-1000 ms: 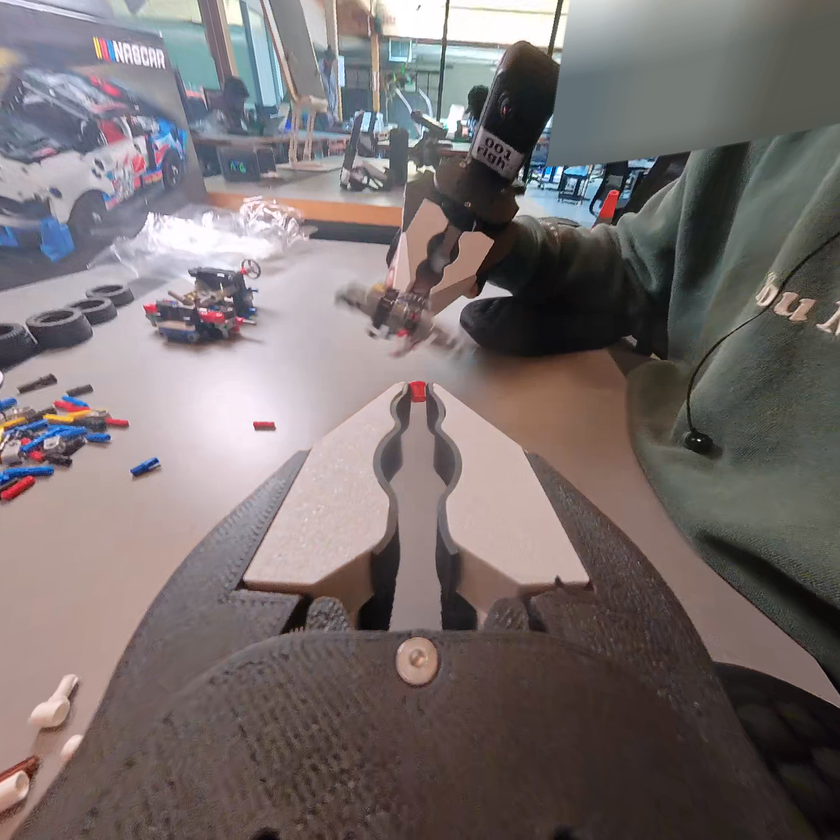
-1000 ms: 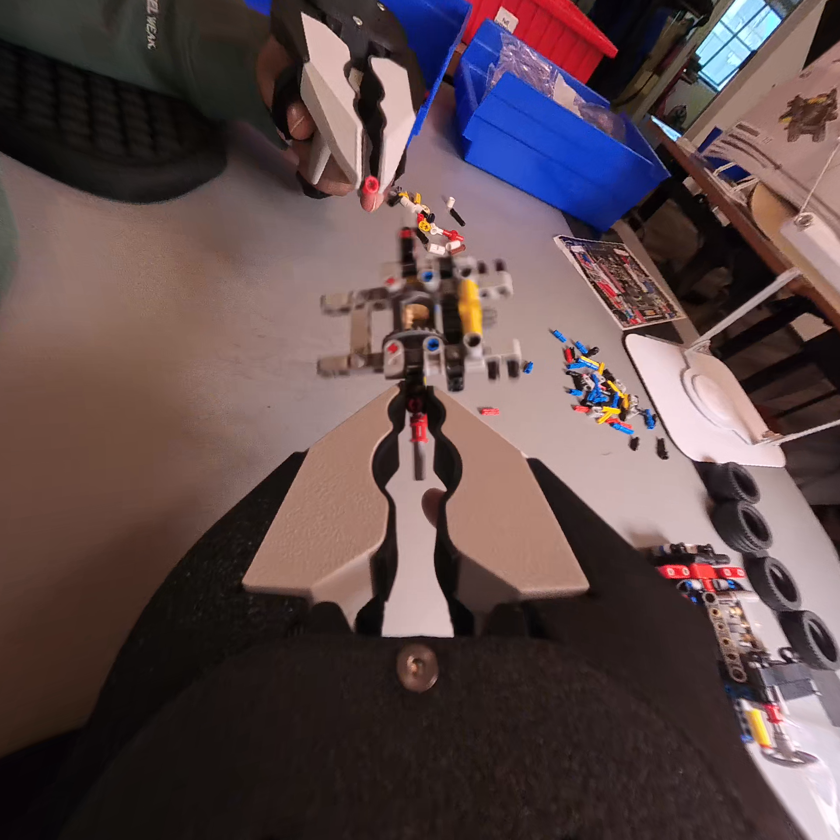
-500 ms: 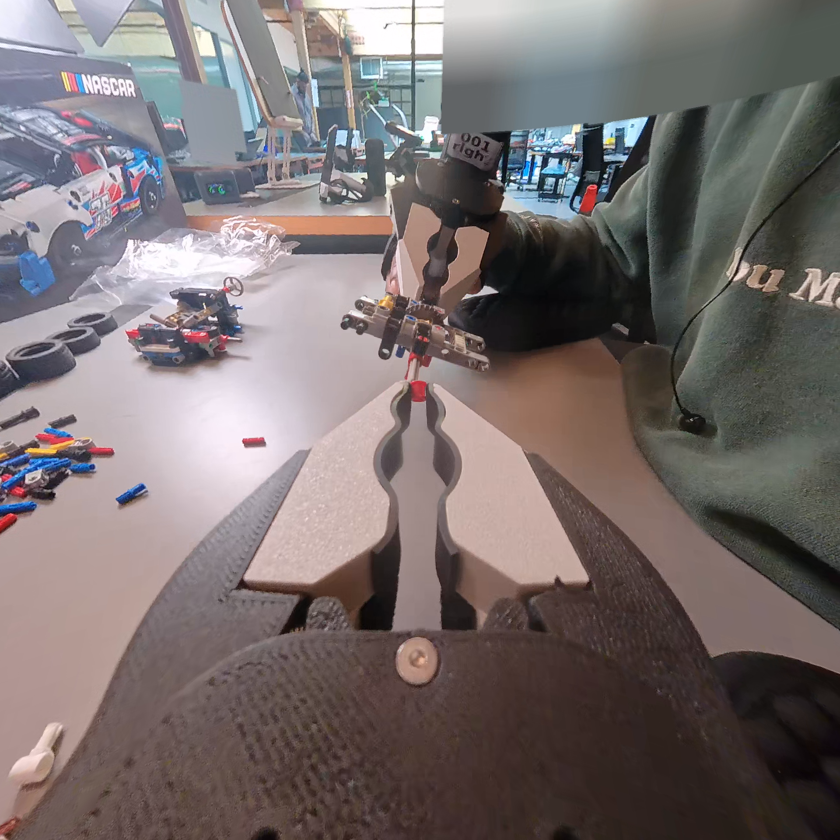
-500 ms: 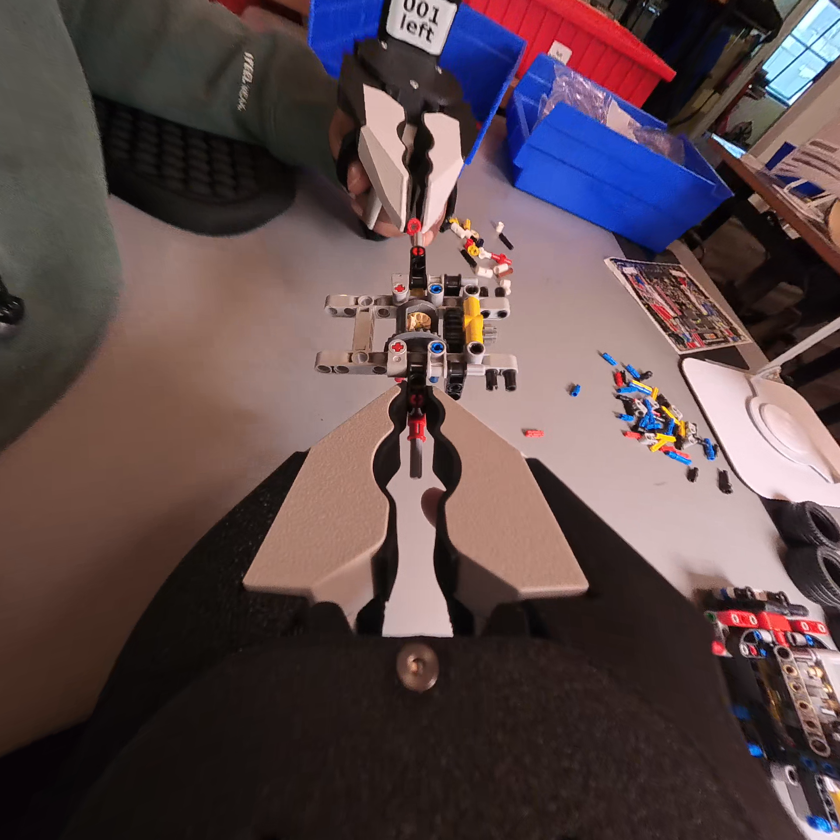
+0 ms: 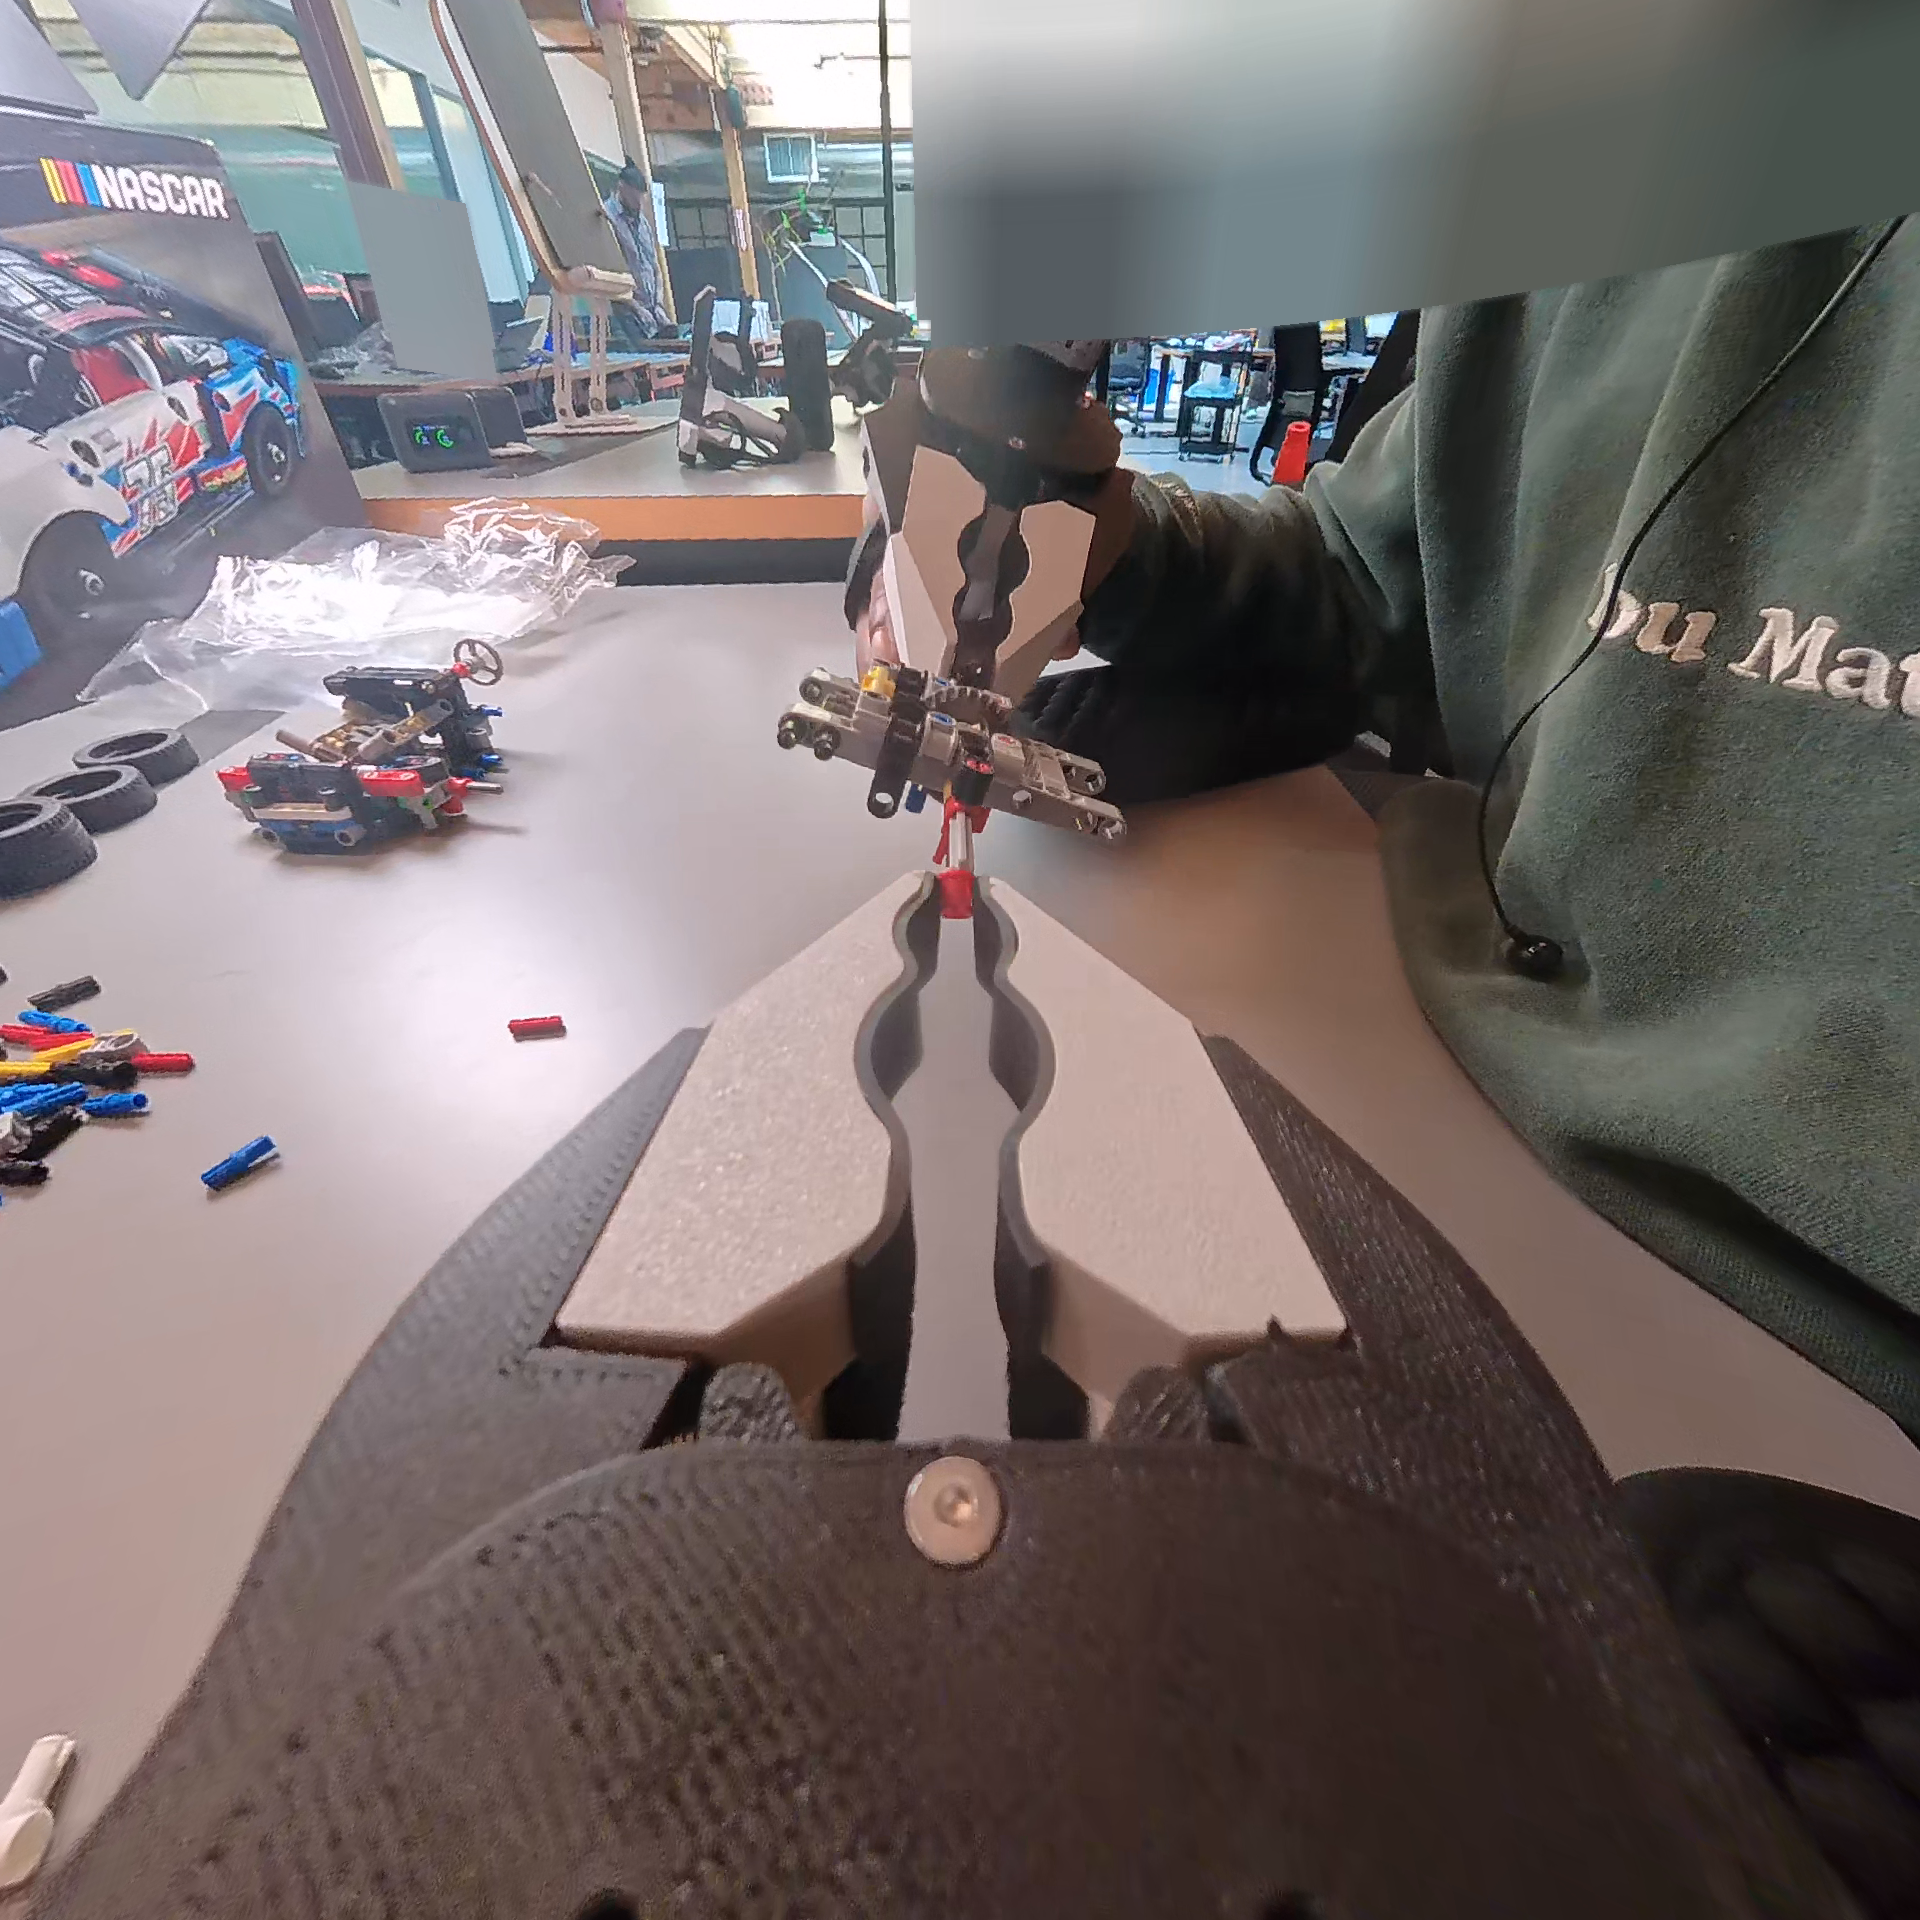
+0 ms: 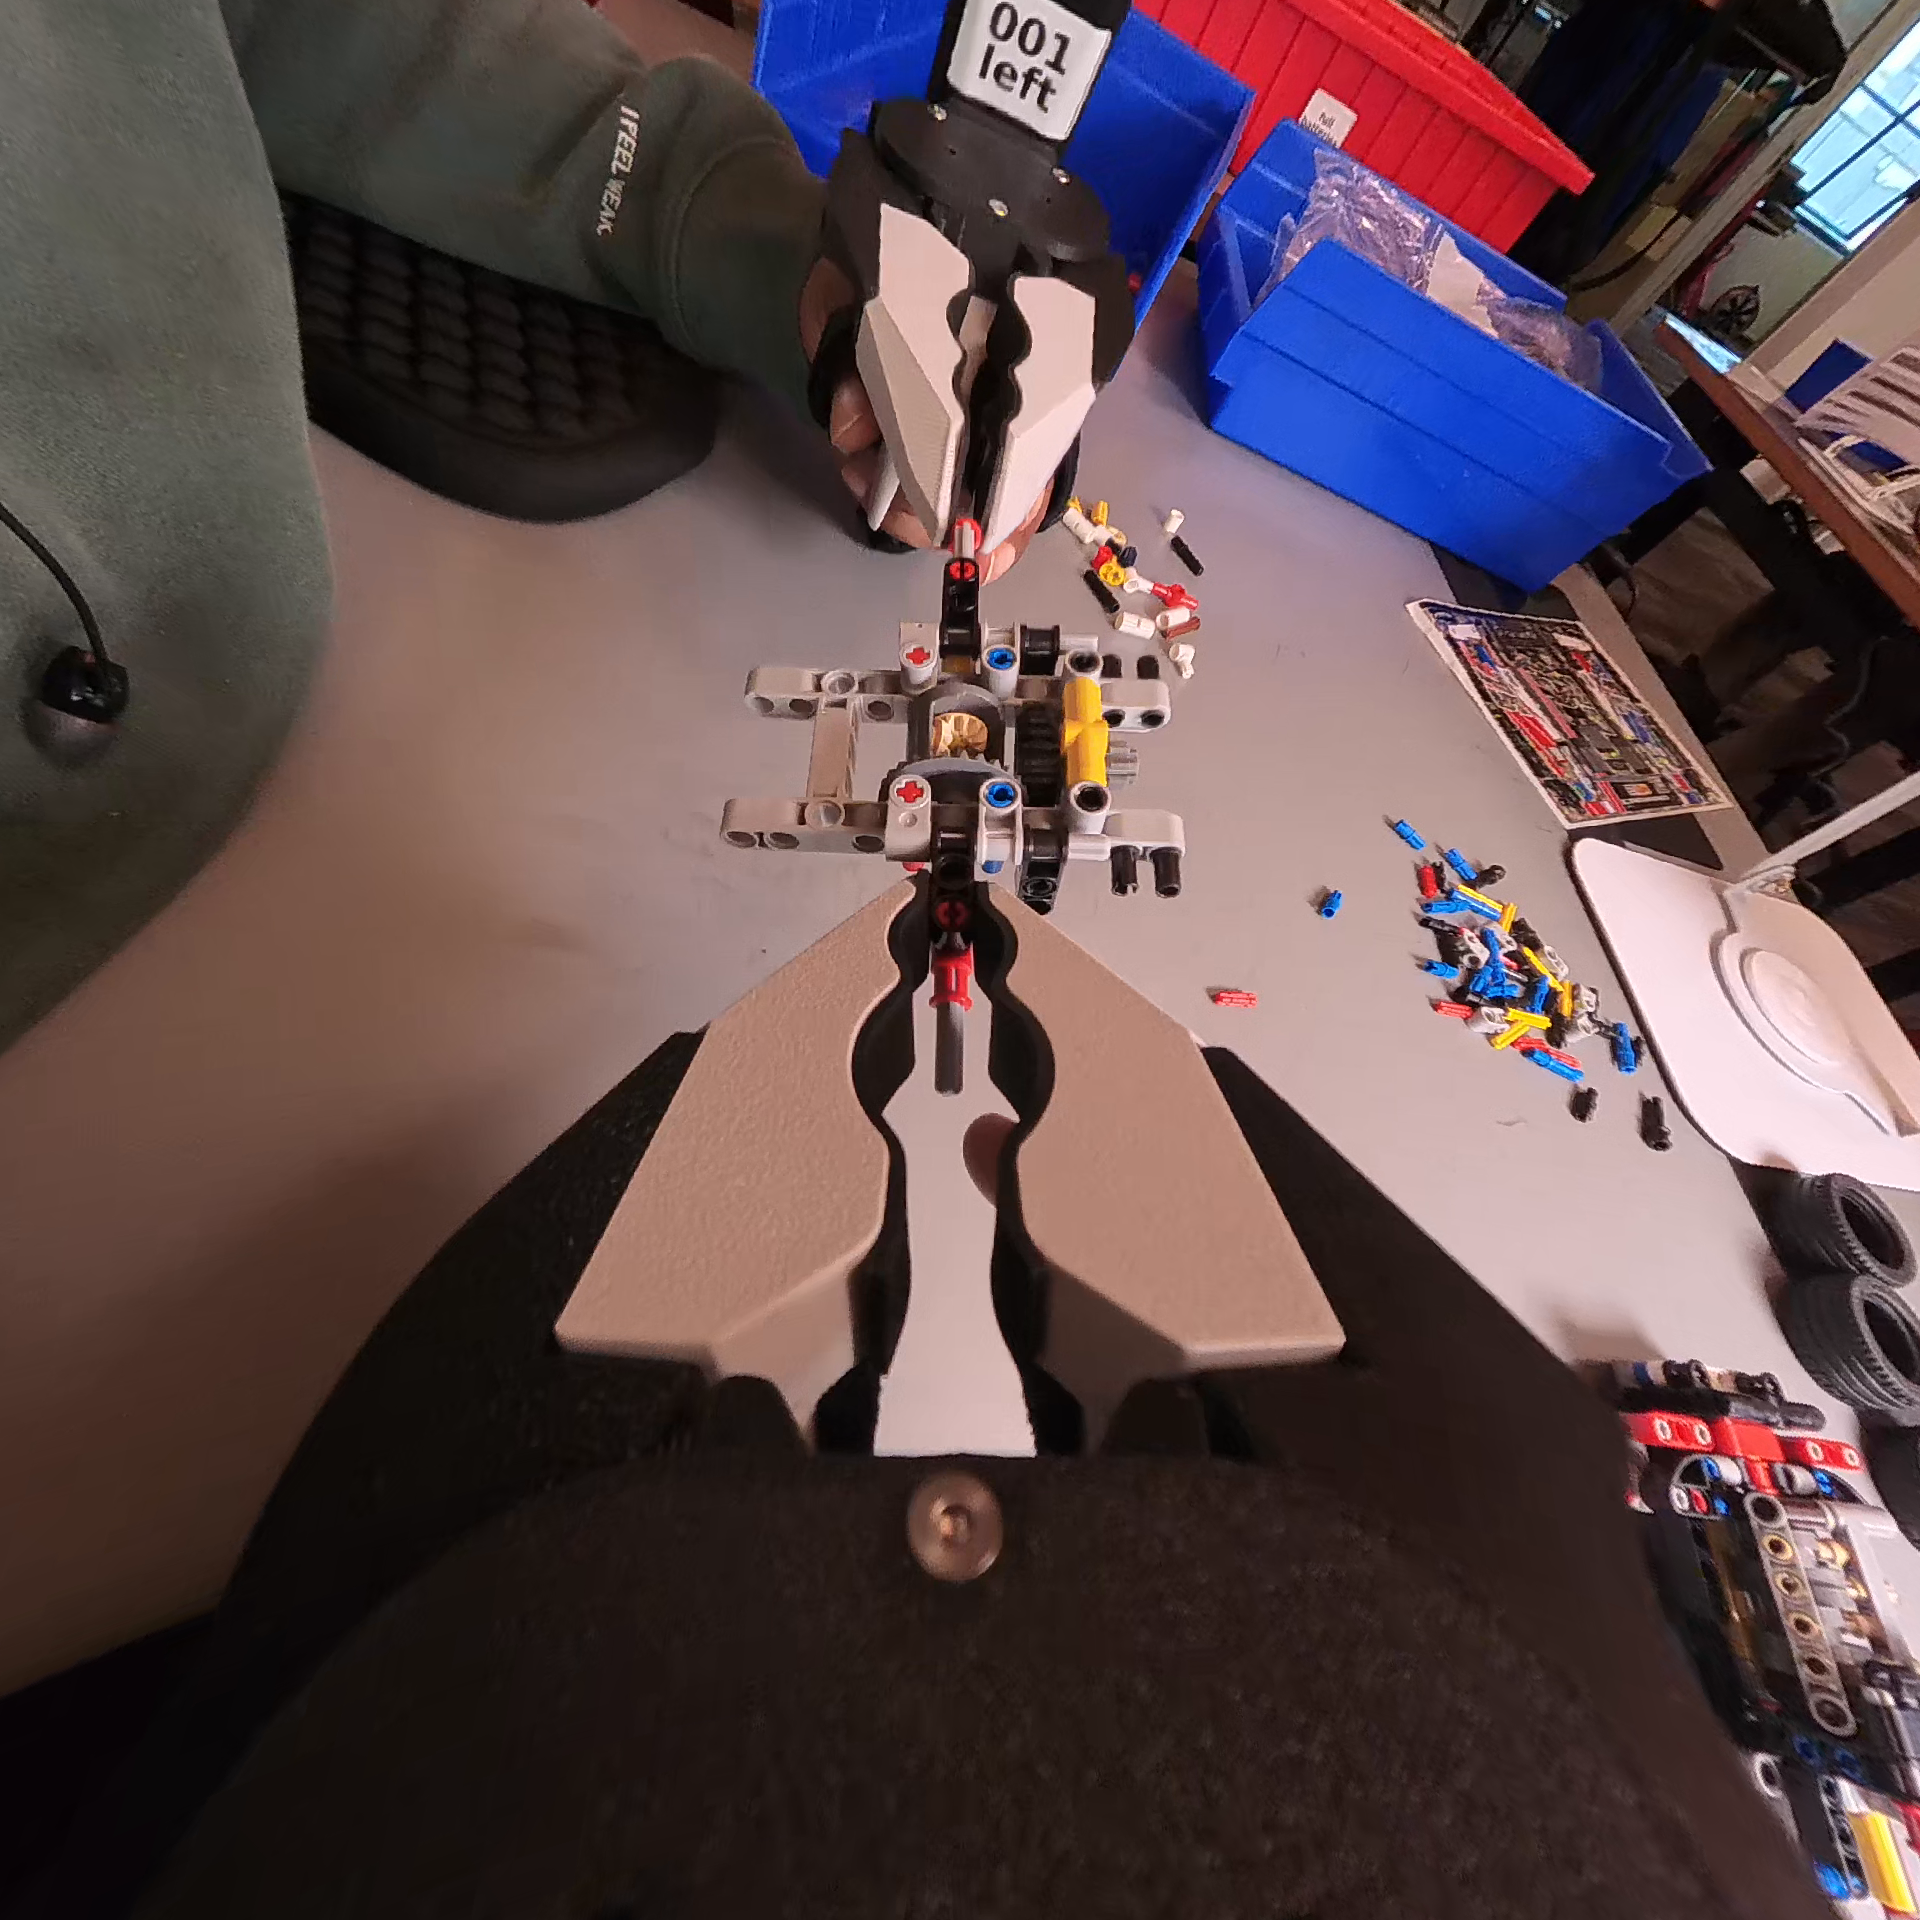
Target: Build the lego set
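My right gripper (image 6: 951,904) is shut on the black and red axle end of a grey lego gear frame (image 6: 956,758) with a yellow piece, and holds it above the table. My left gripper (image 5: 954,896) is shut on a small red and grey axle piece (image 5: 956,883), whose tip touches the frame's near end (image 5: 945,743). In the right wrist view the left gripper (image 6: 964,525) faces me across the frame. In the left wrist view the right gripper (image 5: 977,634) faces me from behind the frame.
A partly built car chassis (image 5: 364,764) (image 6: 1787,1558), tyres (image 5: 94,795) (image 6: 1849,1288), a pile of loose pins (image 5: 62,1070) (image 6: 1507,987) and one red pin (image 5: 537,1027) lie on the grey table. Blue bins (image 6: 1455,395), a booklet (image 6: 1569,717), a white tray (image 6: 1766,1018) and the set's box (image 5: 135,416) stand around. There is about 9 centimetres between the tips of the two grippers.
The right gripper has swung the gear frame into line with the left gripper. The two grippers have closed in, and the red and grey piece now meets the frame's end.
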Available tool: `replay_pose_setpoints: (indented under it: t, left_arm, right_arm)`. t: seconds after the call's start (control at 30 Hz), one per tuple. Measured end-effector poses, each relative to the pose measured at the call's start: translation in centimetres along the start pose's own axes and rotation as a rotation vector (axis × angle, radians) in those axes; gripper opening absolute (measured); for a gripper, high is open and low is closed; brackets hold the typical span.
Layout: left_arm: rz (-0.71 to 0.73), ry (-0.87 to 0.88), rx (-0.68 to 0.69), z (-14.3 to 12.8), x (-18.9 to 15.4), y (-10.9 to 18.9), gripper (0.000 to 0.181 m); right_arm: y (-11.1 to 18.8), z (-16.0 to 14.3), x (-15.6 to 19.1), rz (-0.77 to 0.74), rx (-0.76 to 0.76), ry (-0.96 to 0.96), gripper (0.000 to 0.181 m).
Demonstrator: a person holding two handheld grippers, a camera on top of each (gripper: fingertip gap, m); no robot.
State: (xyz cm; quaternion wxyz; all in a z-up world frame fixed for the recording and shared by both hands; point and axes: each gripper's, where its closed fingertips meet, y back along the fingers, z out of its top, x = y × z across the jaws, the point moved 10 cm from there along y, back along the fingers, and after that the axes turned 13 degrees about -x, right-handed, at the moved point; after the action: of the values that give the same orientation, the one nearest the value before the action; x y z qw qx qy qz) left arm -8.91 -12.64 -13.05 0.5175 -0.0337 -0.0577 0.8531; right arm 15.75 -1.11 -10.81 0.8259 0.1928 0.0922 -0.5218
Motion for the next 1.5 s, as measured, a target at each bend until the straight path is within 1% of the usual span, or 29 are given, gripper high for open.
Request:
replay_pose_setpoints:
  t: [0.23, 0.57, 0.7, 0.8, 1.07, 1.17, 1.5]
  left_arm:
    - [-0.016, 0.049, 0.105, -0.4, -0.1, -0.4, 0.003]
    - [-0.034, 0.204, 0.368, -1.6, 0.1, -1.6, 0.004]
    - [-0.041, 0.267, 0.456, -2.2, 0.1, -2.0, 0.004]
    - [-0.061, 0.334, 0.46, -2.3, 0.1, -2.1, 0.004]
    - [-0.019, 0.418, 0.482, -2.7, 0.5, -1.9, 0.003]
    - [-0.013, 0.415, 0.534, -3.1, 0.4, -2.1, 0.003]
    - [0.048, 0.39, 0.586, -3.1, 0.4, -2.4, 0.002]
  right_arm:
    - [-0.1, -0.4, 0.3, 0.024, 0.074, 0.027, 0.005]
    - [-0.6, -1.1, 1.1, 0.068, 0.216, 0.115, 0.005]
    - [-0.9, -1.3, 1.5, 0.096, 0.235, 0.142, 0.005]
    - [-1.1, -1.4, 1.7, 0.119, 0.21, 0.143, 0.005]
    - [-1.4, -1.6, 1.8, 0.113, 0.192, 0.135, 0.005]
    - [-1.7, -1.9, 2.0, 0.124, 0.214, 0.134, 0.005]
    - [-2.0, -2.4, 2.0, 0.106, 0.228, 0.107, 0.005]
